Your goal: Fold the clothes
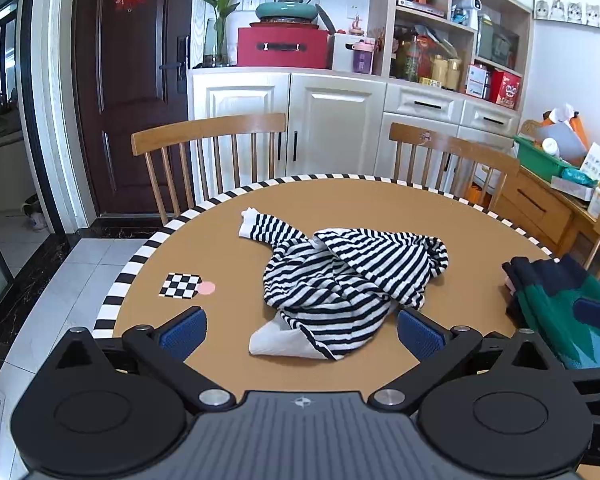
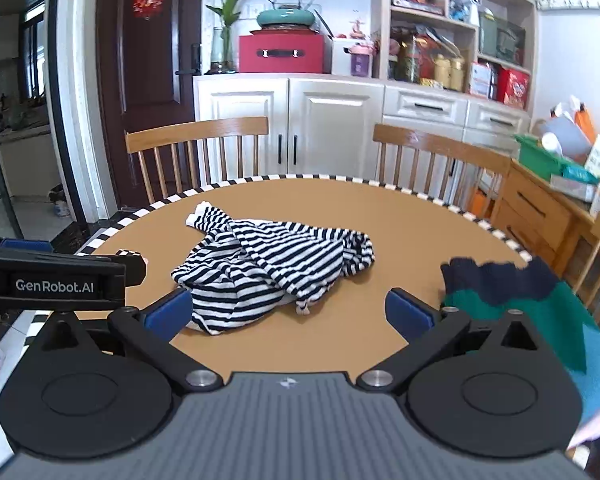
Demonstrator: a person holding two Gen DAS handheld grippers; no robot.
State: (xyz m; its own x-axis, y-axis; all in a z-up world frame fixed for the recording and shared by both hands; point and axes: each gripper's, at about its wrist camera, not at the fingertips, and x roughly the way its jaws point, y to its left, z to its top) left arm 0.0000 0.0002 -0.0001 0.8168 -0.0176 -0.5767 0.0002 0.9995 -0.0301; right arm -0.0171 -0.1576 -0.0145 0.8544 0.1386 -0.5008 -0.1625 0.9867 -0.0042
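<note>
Two tools are in my hands, and both stand spread wide with nothing between their blue pads; my left tool (image 1: 302, 332) hangs just above the near edge of the round tan tabletop with its black-and-white striped rim (image 1: 148, 248), tipped downward toward the work; my right tool (image 2: 288, 312) sits beside it at much the same tilt, so that the left one's black body crosses the left edge of the right wrist view.

The crumpled navy-and-white striped knit top (image 1: 340, 280) lies in a heap near the middle of the tabletop, one sleeve flung toward the far left and a white hem turned up at the near side, touching neither tool; I judge it is the garment to fold, and that it must first be spread flat, which is why I keep both tools wide and low in front of it, ready to pinch two points of cloth at once.

To my right, a folded garment in navy, green and teal blocks (image 2: 540, 304) rests at the tabletop's edge, well apart from the striped heap; I take it as already dealt with and set aside to leave room.

A small black-and-white checkered card with a pink dot (image 1: 182, 286) lies flat at the left, clear of the cloth.
</note>
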